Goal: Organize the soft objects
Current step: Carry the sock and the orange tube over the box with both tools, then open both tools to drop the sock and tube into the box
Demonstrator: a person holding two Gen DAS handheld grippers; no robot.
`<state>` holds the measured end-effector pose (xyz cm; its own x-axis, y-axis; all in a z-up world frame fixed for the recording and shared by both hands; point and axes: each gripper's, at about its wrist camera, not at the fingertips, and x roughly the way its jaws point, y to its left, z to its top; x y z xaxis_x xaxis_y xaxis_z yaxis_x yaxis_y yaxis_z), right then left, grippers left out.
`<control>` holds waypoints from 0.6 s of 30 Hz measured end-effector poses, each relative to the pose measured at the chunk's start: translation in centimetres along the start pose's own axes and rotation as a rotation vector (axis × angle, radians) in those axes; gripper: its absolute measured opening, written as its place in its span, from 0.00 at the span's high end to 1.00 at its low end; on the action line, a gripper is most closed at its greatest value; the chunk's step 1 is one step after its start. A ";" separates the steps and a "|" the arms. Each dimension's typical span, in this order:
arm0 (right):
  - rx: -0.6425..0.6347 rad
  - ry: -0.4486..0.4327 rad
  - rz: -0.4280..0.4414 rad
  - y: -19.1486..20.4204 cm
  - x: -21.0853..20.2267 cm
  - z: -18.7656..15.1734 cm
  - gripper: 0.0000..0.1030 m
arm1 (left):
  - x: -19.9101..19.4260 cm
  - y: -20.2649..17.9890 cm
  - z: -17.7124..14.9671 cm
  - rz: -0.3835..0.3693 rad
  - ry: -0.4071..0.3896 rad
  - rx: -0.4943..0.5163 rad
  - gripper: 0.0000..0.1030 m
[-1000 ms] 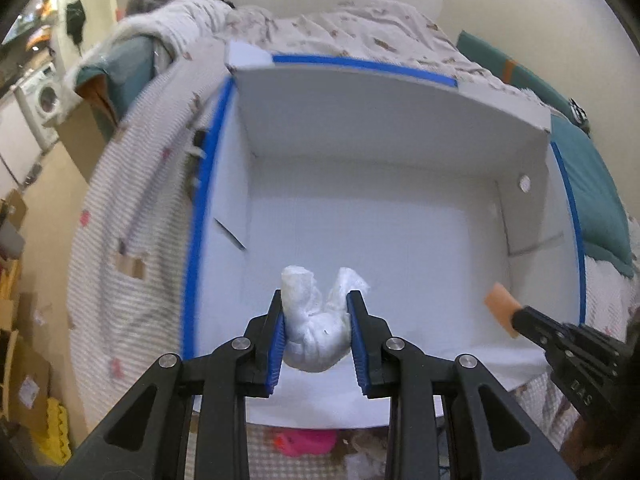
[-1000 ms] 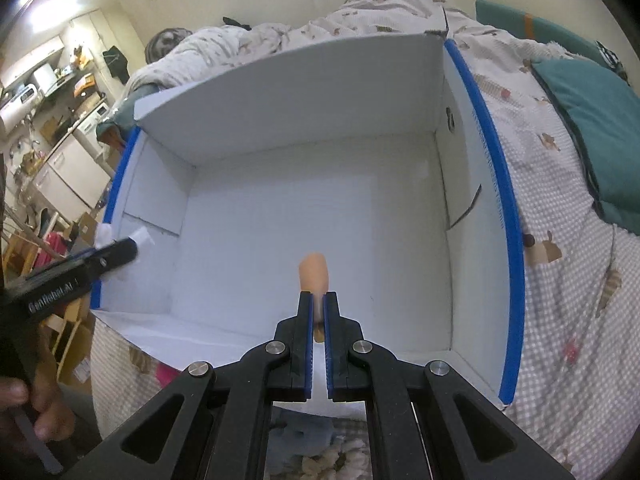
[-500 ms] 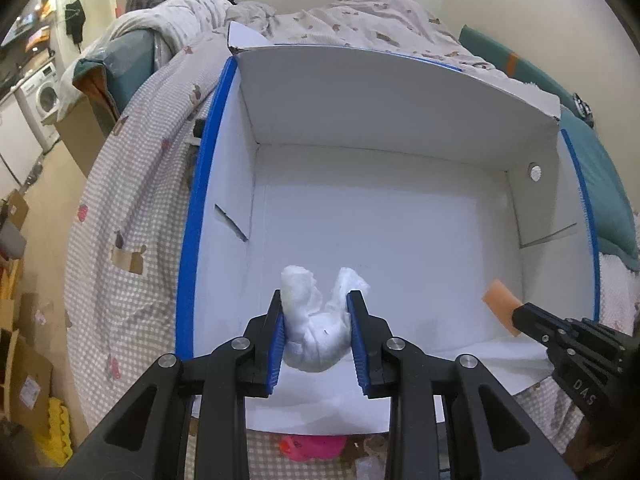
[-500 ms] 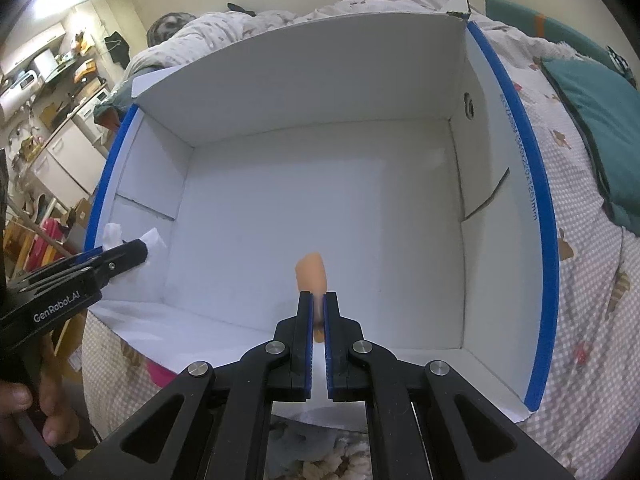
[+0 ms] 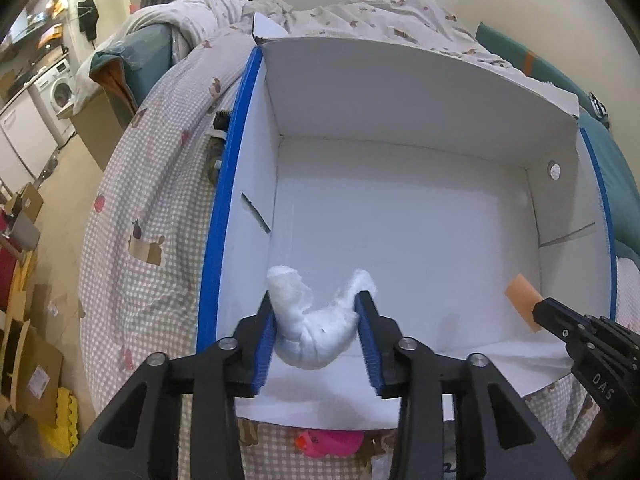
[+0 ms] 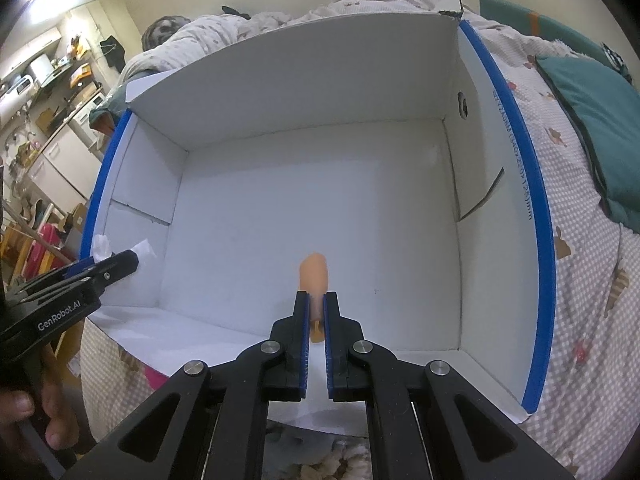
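Bedroom scene, with a bed under a beige checked quilt point(image 5: 160, 184) and a teal cushion point(image 6: 592, 120) off to the right. Resting on the quilt, a large open white cardboard box with blue-edged side walls point(image 5: 224, 216), floor bare. Held over the near left part of the box, the left gripper point(image 5: 318, 320), jaws opening, set visibly wider than a second ago, with a crumpled white wad of soft stuffing point(image 5: 316, 332) between them; wad sagging in a U, its two ends poking up past the blue pads, left side against the left pad, right end touching the tip of the right pad. Whether the pads press on it at all: cannot tell. Wad in the same place as before, above the box's near edge. Over the near right part of the box, the right gripper point(image 6: 316, 300), jaws narrow and clamped on a small flat peach-orange soft piece point(image 6: 315, 276) standing up beyond the fingertips, same as a second ago. Below the box's near edge, a bright pink soft object point(image 5: 328, 442) on the quilt. At lower left of the right view, a hand point(image 6: 24, 420) around the left gripper's handle.
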<state>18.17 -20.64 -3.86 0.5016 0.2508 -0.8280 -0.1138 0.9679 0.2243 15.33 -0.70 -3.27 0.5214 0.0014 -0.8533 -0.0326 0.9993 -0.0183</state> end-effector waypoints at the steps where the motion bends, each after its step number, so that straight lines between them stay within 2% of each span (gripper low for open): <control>1: 0.004 -0.001 0.002 -0.1 -0.1 0.0 0.93 | 0.0 0.0 0.0 -0.001 -0.001 0.003 0.59; 3: 0.007 -0.013 -0.008 -0.2 -0.3 0.0 0.93 | -0.2 -0.2 0.0 -0.002 -0.008 0.011 0.53; 4: 0.009 -0.018 -0.015 -0.3 -0.4 0.0 0.89 | -0.3 -0.3 0.0 -0.010 -0.010 0.009 0.46; 6: 0.022 -0.029 -0.022 -0.5 -0.6 0.1 0.78 | -0.6 -0.3 0.0 -0.024 -0.022 -0.003 0.37; 7: 0.030 -0.037 -0.024 -0.7 -0.7 0.1 0.65 | -0.8 -0.3 0.0 -0.022 -0.031 -0.005 0.35; 8: 0.037 -0.046 -0.025 -0.8 -0.9 0.2 0.40 | -0.9 -0.3 0.0 -0.024 -0.040 -0.004 0.35; 9: 0.043 -0.062 -0.026 -0.9 -1.2 0.2 0.28 | -1.0 -0.4 0.0 -0.022 -0.043 -0.001 0.35; 10: 0.047 -0.083 -0.022 -0.9 -1.5 0.3 0.22 | -1.0 -0.5 0.0 -0.016 -0.042 0.004 0.34; 13: 0.031 -0.105 -0.023 -0.6 -2.0 0.4 0.21 | -0.8 -0.5 0.0 -0.004 -0.036 0.006 0.34; 18: 0.023 -0.084 -0.027 -0.3 -1.5 0.5 0.20 | -0.6 -0.3 0.0 0.000 -0.027 -0.004 0.34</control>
<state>17.87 -21.32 -2.49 0.5747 0.2213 -0.7879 -0.0799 0.9733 0.2152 14.99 -0.97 -2.74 0.5442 0.0026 -0.8390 -0.0360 0.9991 -0.0203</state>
